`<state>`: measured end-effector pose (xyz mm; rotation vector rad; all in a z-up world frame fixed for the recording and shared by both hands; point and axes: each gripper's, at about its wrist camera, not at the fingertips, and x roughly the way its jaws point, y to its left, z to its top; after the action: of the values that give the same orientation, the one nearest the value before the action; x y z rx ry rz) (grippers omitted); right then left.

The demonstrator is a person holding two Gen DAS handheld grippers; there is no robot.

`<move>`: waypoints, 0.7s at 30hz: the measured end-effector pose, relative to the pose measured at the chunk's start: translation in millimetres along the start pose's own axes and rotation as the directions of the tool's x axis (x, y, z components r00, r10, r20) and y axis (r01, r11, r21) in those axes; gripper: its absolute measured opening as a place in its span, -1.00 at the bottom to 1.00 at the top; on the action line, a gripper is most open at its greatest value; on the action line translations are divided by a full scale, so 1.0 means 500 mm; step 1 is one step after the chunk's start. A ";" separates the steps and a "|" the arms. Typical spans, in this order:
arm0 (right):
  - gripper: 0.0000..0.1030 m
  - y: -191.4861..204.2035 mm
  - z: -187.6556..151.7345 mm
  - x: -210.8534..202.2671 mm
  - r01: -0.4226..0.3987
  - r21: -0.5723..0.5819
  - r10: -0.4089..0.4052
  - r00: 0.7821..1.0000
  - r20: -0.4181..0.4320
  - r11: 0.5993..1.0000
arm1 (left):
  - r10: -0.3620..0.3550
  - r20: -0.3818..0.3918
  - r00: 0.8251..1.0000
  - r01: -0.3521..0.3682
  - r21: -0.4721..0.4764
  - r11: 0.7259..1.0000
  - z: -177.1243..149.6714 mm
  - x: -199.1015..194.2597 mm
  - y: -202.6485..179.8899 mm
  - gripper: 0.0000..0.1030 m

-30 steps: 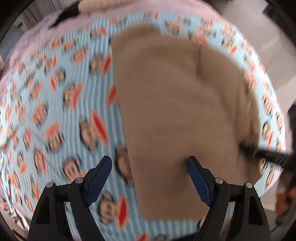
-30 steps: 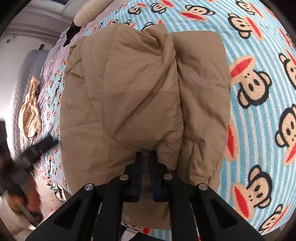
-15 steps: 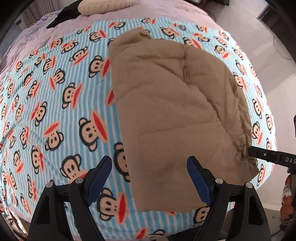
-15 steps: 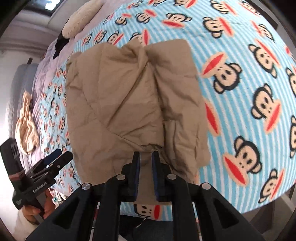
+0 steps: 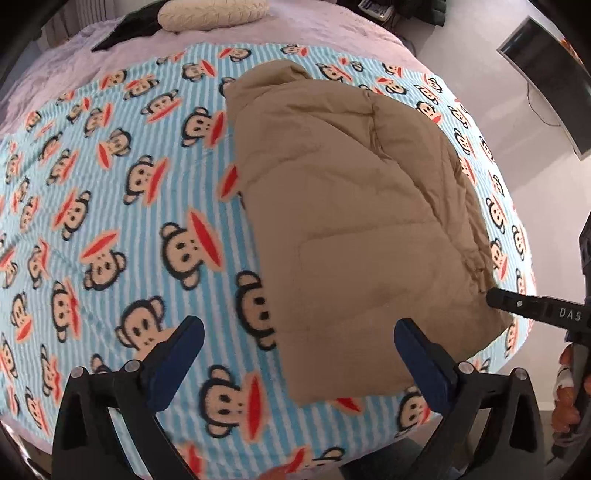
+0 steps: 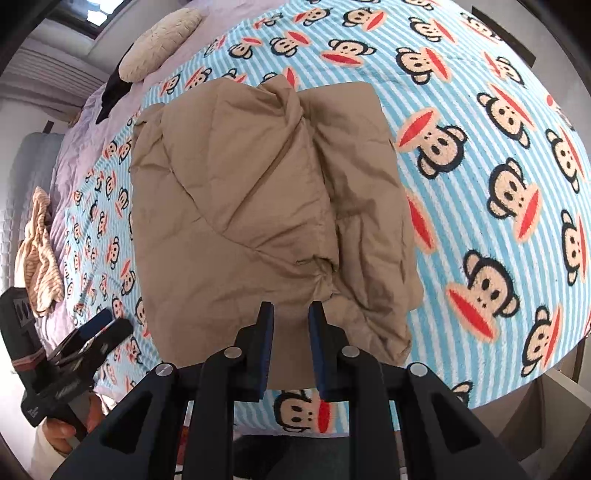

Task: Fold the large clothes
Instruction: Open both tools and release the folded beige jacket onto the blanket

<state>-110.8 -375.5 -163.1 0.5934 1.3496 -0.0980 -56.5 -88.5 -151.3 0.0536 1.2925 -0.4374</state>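
Both of my grippers have pulled back from the big tan puffy jacket (image 6: 258, 206), and my right gripper (image 6: 291, 314) has let go of the cloth it was pinching a moment ago. Its two blue pads now stand a little apart with nothing between them. The bunched-up cuff sits just past them in the lower middle of the right view.

My left gripper (image 5: 295, 347) is wide apart and holds nothing. It hangs over the blue striped blanket with monkey faces (image 5: 110, 221), near the bottom edge of the jacket (image 5: 351, 221).

The jacket lies on the blanket, in the middle of both views. It looks like a neat block now. The sides seem to be tucked in over the middle, and one long fold line runs from top to bottom. I think most of the folding is done. It still looks long, so maybe one more fold from the bottom to the top is left. The puffy cloth may spring open again if nobody presses it down.

A cream knitted pillow (image 6: 159, 44) rests at the upper left of the right view, on the pale purple sheet (image 5: 314, 33). A striped beige cloth (image 6: 38, 251) lies at the left edge there.
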 end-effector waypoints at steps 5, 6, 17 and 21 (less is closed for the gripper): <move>-0.58 0.016 -0.032 0.003 0.011 0.017 -0.011 1.000 0.014 1.000 | 0.006 0.014 1.000 -0.006 -0.015 1.000 -0.023 -0.029 0.037 1.00; -0.58 0.017 -0.036 0.002 0.012 0.020 -0.012 1.000 0.018 1.000 | 0.008 0.012 1.000 -0.008 -0.021 1.000 -0.026 -0.031 0.044 1.00; 0.30 -0.017 0.008 -0.036 0.043 0.028 -0.045 0.996 0.080 0.999 | 0.075 -0.024 0.997 -0.076 -0.055 0.996 0.008 0.003 0.036 1.00; 0.63 -0.045 0.050 -0.040 0.034 0.015 -0.035 0.997 0.069 0.999 | 0.090 -0.041 0.995 -0.093 -0.068 0.993 0.035 0.018 0.012 1.00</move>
<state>-102.3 -411.5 -149.7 0.5737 1.2932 -0.1548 -36.7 -90.6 -156.1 0.0625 1.3356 -0.3136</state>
